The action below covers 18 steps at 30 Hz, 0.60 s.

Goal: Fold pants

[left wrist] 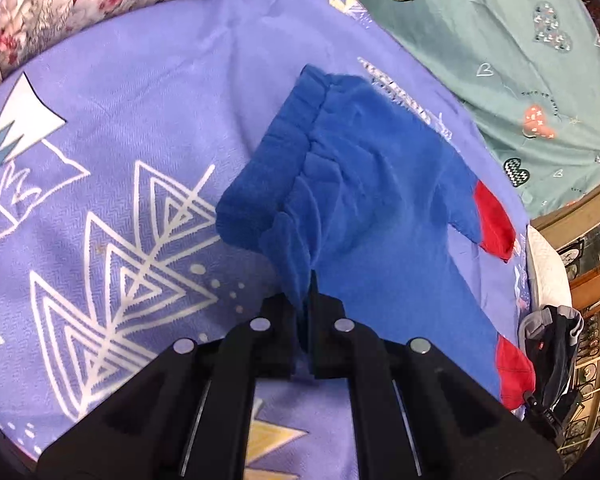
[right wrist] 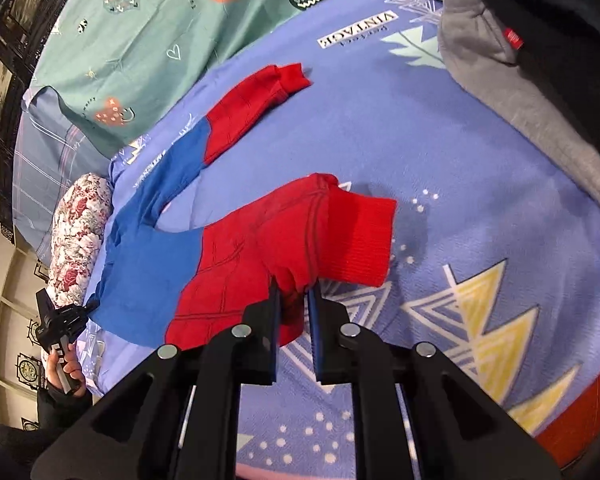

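Blue pants [left wrist: 372, 184] with red lower legs lie spread on a purple patterned blanket [left wrist: 112, 128]. My left gripper [left wrist: 310, 292] is shut on the near corner of the blue waistband, which is lifted and bunched. In the right wrist view the pants [right wrist: 152, 256] run from the blue seat at left to two red legs. My right gripper [right wrist: 294, 300] is shut on the near red leg [right wrist: 300, 232], close to its ribbed cuff [right wrist: 360, 236]. The far red leg [right wrist: 252, 108] lies flat on the blanket [right wrist: 440, 152]. The left gripper [right wrist: 60, 316] shows at the far left, in a hand.
A floral pillow [left wrist: 60, 4] lies beyond the blanket. A green heart-print sheet [left wrist: 500, 52] covers the far side. A grey and black garment [right wrist: 508, 72] lies at the blanket's edge, and shows small in the left wrist view [left wrist: 552, 344]. Dark wooden furniture [right wrist: 0, 80] stands behind the bed.
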{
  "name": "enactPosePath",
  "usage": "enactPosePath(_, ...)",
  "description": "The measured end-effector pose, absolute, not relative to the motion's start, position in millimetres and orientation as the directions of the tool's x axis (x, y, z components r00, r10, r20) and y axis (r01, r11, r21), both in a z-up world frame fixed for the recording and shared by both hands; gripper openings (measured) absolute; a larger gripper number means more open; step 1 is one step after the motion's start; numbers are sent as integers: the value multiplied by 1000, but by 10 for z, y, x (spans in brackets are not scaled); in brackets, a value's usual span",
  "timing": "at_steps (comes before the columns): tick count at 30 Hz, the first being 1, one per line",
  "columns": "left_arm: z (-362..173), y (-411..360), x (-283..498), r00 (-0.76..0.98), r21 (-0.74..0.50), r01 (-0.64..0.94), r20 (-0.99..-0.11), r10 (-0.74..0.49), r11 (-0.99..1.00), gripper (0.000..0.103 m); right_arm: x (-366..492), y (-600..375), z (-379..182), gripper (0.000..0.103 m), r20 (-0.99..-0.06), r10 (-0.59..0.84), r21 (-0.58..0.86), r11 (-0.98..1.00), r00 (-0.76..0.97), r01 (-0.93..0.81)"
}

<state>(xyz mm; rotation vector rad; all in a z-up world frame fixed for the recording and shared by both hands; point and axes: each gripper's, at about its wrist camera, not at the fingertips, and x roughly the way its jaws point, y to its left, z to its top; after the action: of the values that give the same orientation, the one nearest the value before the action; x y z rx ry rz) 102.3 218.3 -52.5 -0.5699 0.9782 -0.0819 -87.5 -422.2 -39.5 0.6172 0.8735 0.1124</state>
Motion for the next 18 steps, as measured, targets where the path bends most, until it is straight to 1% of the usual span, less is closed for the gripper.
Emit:
enactPosePath(3,-443,2118,906,575,-459,-158,-762,-296,874,3,-978,-4181,-253,12,-683,323,517,847,655,122)
enactPosePath(5,-569,2098,920,540,-430,-179,-795,-277,885,4,-939,-4178,-340,16,-723,301,478,868,621,136)
enactPosePath(6,-649,2112,944,517,-422,-199,-812,-271,885,5,-909,-4198,-408,27,-750,268,449,878,604,168)
enactPosePath(7,-707,2142,957,500,-421,-218,-823,-270,880,10,-895,-4246,-460,40,-785,182,383,894,592,232)
enactPosePath(8,-727,2193,945,495,-419,-237,-829,-262,877,20,-904,-4295,-453,42,-801,76,303,907,593,292)
enactPosePath(9,-711,2238,923,498,-410,-248,-831,-248,878,26,-934,-4353,-406,42,-792,6,259,909,611,328)
enactPosePath(10,-677,2291,891,504,-396,-260,-834,-226,881,39,-971,-4448,-306,44,-760,-24,269,898,649,347)
enactPosePath(11,-594,2389,839,520,-371,-284,-834,-183,884,52,-976,-4507,-225,46,-734,-15,299,890,679,343)
enactPosePath(12,-542,2454,801,533,-361,-299,-831,-160,883,55,-942,-4549,-139,50,-709,3,329,886,705,327)
enactPosePath(14,-354,2587,774,569,-351,-323,-814,-116,879,56,-682,-4536,15,52,-691,49,351,895,721,275)
enactPosePath(16,-198,2584,838,595,-353,-306,-796,-112,884,56,-232,-4464,82,52,-687,116,391,891,717,231)
enactPosePath(18,-93,2354,952,622,-379,-242,-767,-157,893,59,238,-4418,13,52,-671,222,492,847,708,201)
